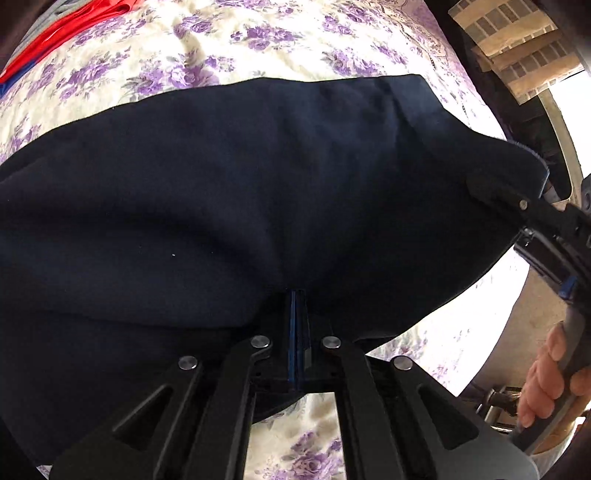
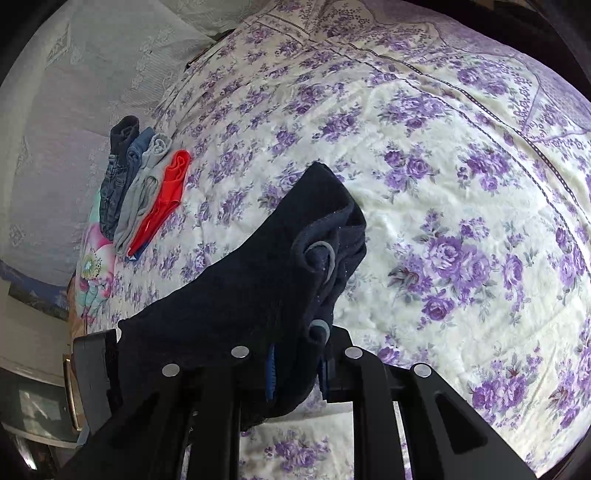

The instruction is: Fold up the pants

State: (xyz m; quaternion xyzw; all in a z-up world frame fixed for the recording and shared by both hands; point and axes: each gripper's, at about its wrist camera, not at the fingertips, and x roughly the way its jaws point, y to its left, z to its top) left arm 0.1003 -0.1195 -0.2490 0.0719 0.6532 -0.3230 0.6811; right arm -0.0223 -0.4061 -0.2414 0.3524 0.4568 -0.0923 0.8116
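Observation:
The dark navy pants point(image 1: 221, 192) hang stretched between both grippers above the flowered bedspread point(image 1: 155, 62). My left gripper point(image 1: 297, 299) is shut, its blue pads pinching the near edge of the cloth at the bottom centre. In the same view my right gripper point(image 1: 517, 201) clamps a far right corner of the pants, and a hand point(image 1: 546, 380) grips its handle. In the right wrist view my right gripper point(image 2: 295, 365) is shut on a thick bunch of the pants point(image 2: 258, 280), with a grey drawstring point(image 2: 325, 254) looping out of the folds.
A row of folded clothes point(image 2: 144, 184), dark, denim, grey and red, lies at the bed's left side; the red piece point(image 1: 74, 26) also shows at the top left. The bedspread point(image 2: 443, 184) stretches wide to the right. A window frame point(image 1: 554, 122) stands beyond the bed's edge.

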